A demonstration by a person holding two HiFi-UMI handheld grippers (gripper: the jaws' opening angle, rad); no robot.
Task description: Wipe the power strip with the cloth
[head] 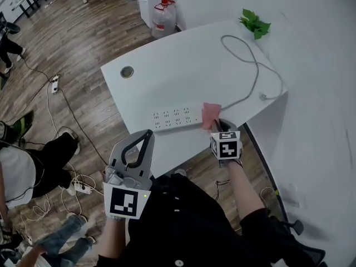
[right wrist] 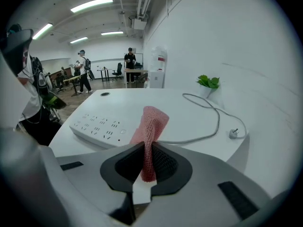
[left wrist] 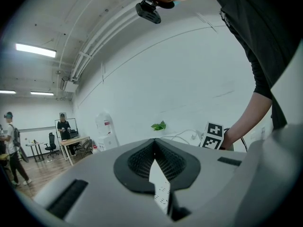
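In the head view the right gripper [head: 218,127] reaches over the table's [head: 167,77] near edge. Its marker cube covers most of it, so the jaws cannot be read there. The right gripper view settles this: the jaws are clamped on a pink cloth [right wrist: 152,122], which stands up between them and folds over towards the power strip [right wrist: 102,126].

From above, the cloth [head: 211,114] covers the right end of the power strip [head: 175,118], which lies along the near edge of the table. Whether the cloth presses on the strip or only hangs at it cannot be told.

The left gripper [head: 144,135] is held off the table, just short of the near edge. In its own view the left gripper [left wrist: 155,142] has its jaws together with nothing between them. Its body blocks nearly all of the table, and only a sliver of the strip [left wrist: 163,195] shows through the gap below the pads.

The right gripper view also shows the cable [right wrist: 215,119] curling away to a loose plug [right wrist: 233,133] near the right edge, and a small plant [right wrist: 208,82] at the far corner. The left gripper view alone shows the person's arm [left wrist: 251,112] leaning over the table, cut off at the frame.
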